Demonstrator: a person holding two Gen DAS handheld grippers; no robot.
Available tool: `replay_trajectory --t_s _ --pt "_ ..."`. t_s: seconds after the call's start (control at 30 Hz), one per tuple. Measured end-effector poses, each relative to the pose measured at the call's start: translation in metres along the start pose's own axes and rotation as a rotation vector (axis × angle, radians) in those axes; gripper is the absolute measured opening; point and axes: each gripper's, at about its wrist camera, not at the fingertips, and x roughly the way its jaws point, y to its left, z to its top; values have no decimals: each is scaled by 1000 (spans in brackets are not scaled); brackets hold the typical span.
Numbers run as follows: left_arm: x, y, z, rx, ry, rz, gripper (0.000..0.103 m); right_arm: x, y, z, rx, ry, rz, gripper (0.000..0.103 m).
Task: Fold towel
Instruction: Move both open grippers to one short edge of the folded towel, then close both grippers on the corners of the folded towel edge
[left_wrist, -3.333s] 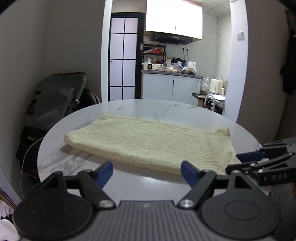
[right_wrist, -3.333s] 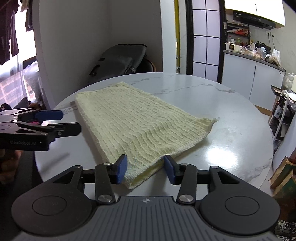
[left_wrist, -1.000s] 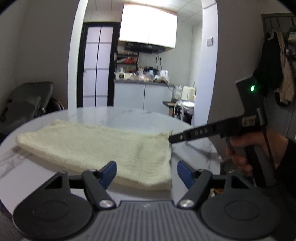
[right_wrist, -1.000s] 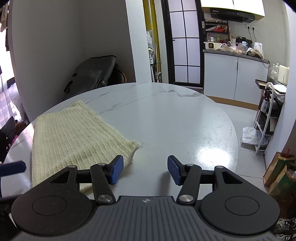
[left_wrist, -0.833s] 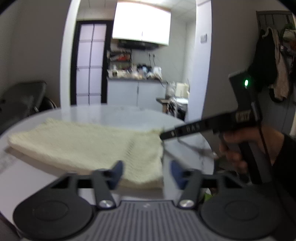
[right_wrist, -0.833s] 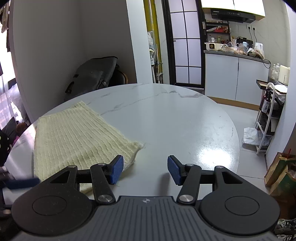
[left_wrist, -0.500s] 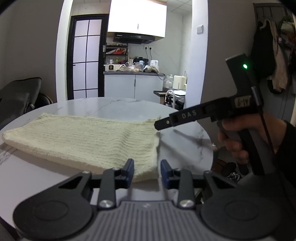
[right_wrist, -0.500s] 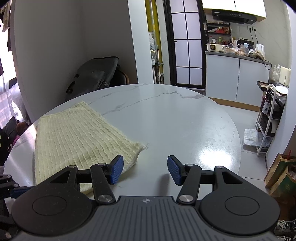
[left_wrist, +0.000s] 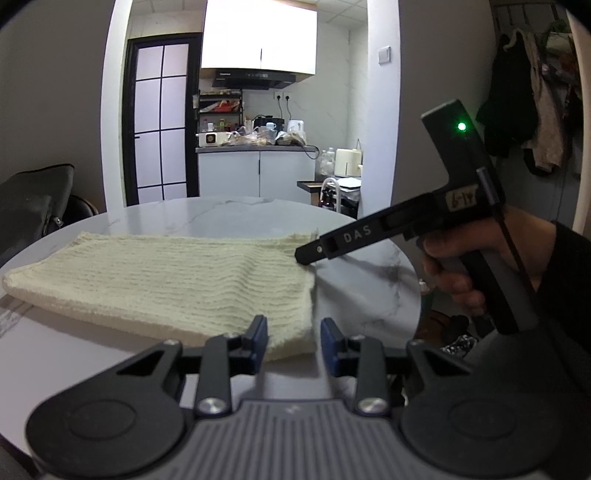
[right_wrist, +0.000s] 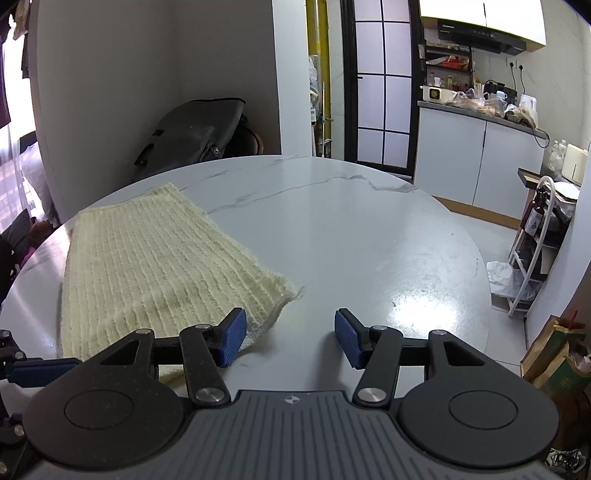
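Your cream ribbed folded towel (right_wrist: 147, 266) lay on the left of the round white marble counter (right_wrist: 369, 240), bare surface to its right. Your left tongs (left_wrist: 293, 338), narrower than a second ago, straddled its near corner unclosed; your right tongs (right_wrist: 290, 338) stayed spread.

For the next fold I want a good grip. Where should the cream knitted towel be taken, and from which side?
Take the cream knitted towel at its near corner, coming low from the table's edge: that corner lies flat between the left gripper fingers.
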Motion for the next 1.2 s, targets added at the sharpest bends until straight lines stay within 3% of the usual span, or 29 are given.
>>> replay_trajectory --t_s 0.27,0.6,0.77,1.0,1.2 --pt "1 -1 0 -10 -4 5 34 4 13 1 -38 4 28 58" --pt "1 -6 0 4 -4 23 33 1 18 0 -87 2 108 18" --pt "-1 -2 2 -11 6 31 17 -1 22 -1 -95 3 126 14" --pt "-9 0 -2 -22 2 37 10 -6 26 0 -81 2 138 12" --pt "-17 4 5 -60 -14 32 8 -29 22 5 -35 -61 158 12"
